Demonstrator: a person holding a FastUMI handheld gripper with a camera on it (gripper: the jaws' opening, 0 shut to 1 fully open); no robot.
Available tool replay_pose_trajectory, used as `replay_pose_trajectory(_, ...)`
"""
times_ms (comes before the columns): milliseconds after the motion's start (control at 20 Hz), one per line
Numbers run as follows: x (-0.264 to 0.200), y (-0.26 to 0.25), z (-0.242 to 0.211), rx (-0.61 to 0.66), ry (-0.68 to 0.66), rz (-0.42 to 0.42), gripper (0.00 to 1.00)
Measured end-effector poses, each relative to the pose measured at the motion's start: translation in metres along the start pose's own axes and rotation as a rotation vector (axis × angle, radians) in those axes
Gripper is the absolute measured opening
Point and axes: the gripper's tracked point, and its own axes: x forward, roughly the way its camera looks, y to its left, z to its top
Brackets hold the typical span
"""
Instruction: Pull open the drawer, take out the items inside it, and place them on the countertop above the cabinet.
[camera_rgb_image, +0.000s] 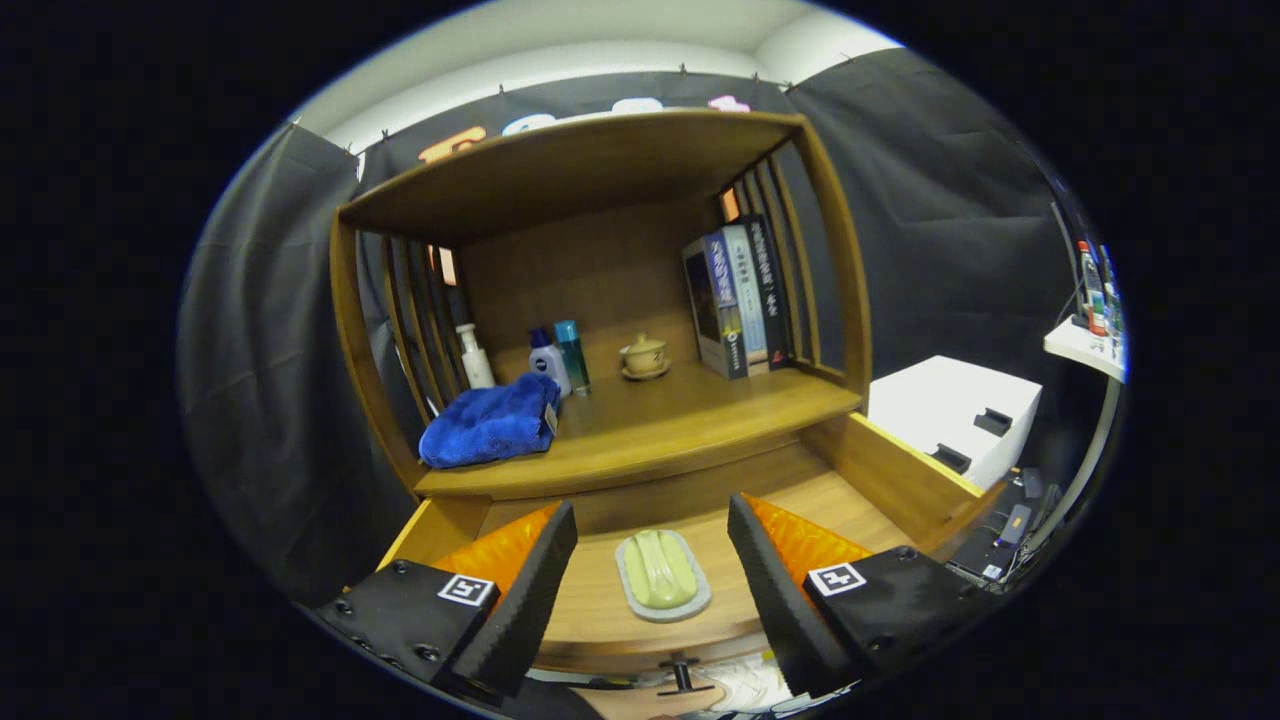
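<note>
The wooden drawer (900, 470) stands pulled out under the cabinet's countertop (680, 420). On its floor lies a green soap in a pale dish (661, 574), between my two fingers and slightly below them. My gripper (650, 560) hovers over the drawer, open, its fingers apart on either side of the dish without touching it. A small dark knob (682, 677) shows on the drawer's front, close under the fingers. A blue towel (490, 425) lies on the countertop's left part.
On the countertop stand a white pump bottle (474, 357), two small bottles (558, 360), a lidded cup on a saucer (645, 356) and a row of books (738, 300). A shelf roof hangs above. A white box (955, 415) sits to the right.
</note>
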Motion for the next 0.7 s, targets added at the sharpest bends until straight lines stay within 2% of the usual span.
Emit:
replay_pose_trajectory(150, 0.037, -0.012, -0.019, -0.067, 0.169, -0.045, 0.98)
replay_pose_trajectory(450, 0.087, -0.007, -0.060, -0.196, 0.416, -0.062, 0.99)
replay_pose_trajectory(700, 0.109, -0.017, -0.087, -0.200, 0.568, -0.097, 0.99)
